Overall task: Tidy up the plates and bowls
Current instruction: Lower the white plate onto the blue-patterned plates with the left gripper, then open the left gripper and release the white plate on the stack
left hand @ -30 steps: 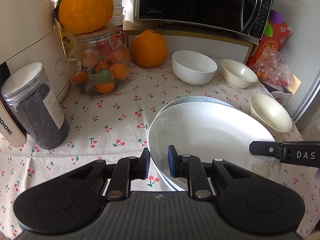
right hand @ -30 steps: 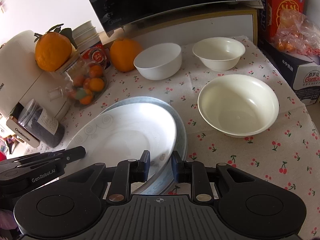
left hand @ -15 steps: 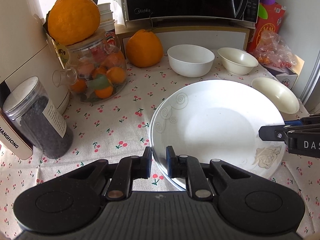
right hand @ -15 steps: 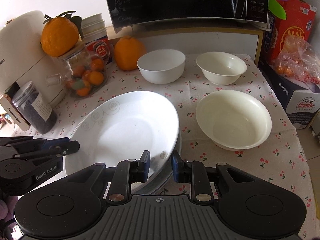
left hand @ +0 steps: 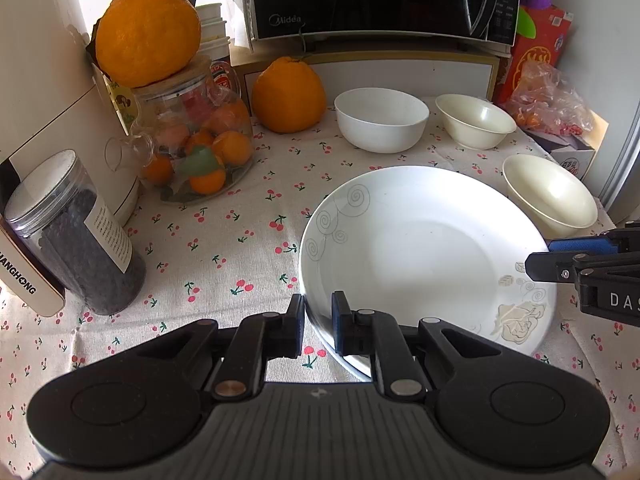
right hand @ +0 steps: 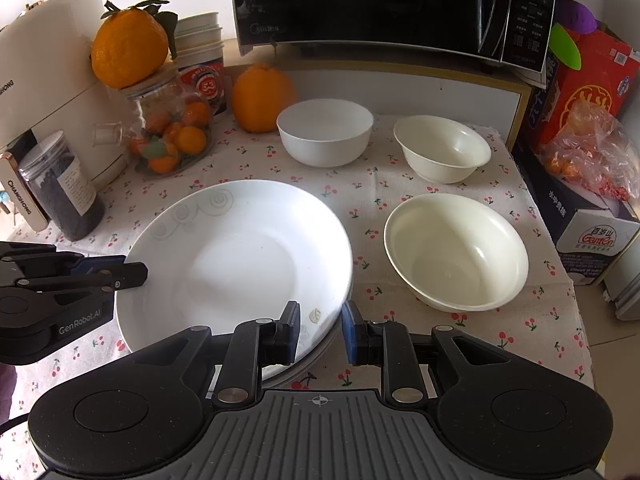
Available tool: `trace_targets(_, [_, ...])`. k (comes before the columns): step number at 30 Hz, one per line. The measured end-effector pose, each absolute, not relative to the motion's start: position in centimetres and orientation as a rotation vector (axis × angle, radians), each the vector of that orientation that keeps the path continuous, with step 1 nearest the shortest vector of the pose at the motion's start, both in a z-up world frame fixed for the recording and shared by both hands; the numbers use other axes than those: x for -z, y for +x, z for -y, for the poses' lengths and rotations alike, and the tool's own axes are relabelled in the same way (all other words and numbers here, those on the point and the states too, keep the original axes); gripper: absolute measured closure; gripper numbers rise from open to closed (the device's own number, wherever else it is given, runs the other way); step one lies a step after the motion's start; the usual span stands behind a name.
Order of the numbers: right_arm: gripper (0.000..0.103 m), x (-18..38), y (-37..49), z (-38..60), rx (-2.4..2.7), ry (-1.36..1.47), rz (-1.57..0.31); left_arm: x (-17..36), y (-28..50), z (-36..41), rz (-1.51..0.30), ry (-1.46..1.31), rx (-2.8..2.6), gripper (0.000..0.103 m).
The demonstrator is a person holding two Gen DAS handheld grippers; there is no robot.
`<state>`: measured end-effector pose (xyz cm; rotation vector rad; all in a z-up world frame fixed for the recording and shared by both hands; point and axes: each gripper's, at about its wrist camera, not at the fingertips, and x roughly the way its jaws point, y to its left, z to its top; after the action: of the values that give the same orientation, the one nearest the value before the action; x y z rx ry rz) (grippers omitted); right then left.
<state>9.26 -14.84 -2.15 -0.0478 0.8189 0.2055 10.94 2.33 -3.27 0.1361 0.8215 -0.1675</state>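
A white plate with swirl and rose prints (left hand: pixel 424 256) (right hand: pixel 240 260) lies on a second plate, whose rim (right hand: pixel 334 330) shows under its near edge, on the cherry-print cloth. My left gripper (left hand: pixel 317 326) straddles the top plate's left rim, jaws slightly apart around it. My right gripper (right hand: pixel 320 330) straddles its right rim with a wider gap. Three bowls stand behind and right: a white bowl (right hand: pixel 325 131), a small cream bowl (right hand: pixel 442 148) and a large cream bowl (right hand: pixel 456 252).
A microwave (right hand: pixel 392 4) sits on a shelf at the back. At left stand a glass jar of small oranges (left hand: pixel 192 140) with a big orange on top, a dark-filled jar (left hand: pixel 76 236) and a white appliance (left hand: pixel 40 92). Boxes and a snack bag (right hand: pixel 592 152) line the right edge.
The top plate came down from a tilt above the lower plate and now lies flat on it. Both grippers lowered with it, and the right gripper's jaws have opened wider.
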Motion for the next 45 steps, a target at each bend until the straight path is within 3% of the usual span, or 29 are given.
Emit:
trace_targets(11, [0.080, 2.3, 9.3, 14.9, -0.212, -0.042, -0.818, 3.1, 10.9, -2.4, -0.834, 0.128, 0.167, 0.090])
trace_targets(19, [0.074, 2.1, 9.2, 15.9, -0.250, 0.018, -0.822, 2.8, 10.7, -2.4, -0.846, 0.094, 0.173, 0.081])
trace_targets(24, [0.053, 1.3, 8.7, 16.9, -0.307, 0.105, -0.816, 2.0, 10.4, -2.6, -0.865, 0.031, 0.192, 0.059])
trace_targets(26, [0.042, 0.9, 8.6, 17.5, -0.323, 0.148, -0.815, 1.6, 10.2, -2.6, -0.856, 0.011, 0.188, 0.041])
trace_targets(32, [0.021, -0.7, 8.6, 19.3, -0.333, 0.250, -0.783, 0.5, 10.0, -2.5, -0.844, -0.038, 0.169, 0.016])
trace_targets(35, [0.017, -1.5, 9.1, 20.2, -0.301, 0.270, -0.766, -0.1, 10.5, -2.2, -0.853, -0.053, 0.151, 0.008])
trace_targets(45, [0.015, -3.3, 13.4, 22.2, -0.236, 0.369, -0.743, -2.7, 15.5, -1.4, -0.834, -0.070, 0.131, 0.000])
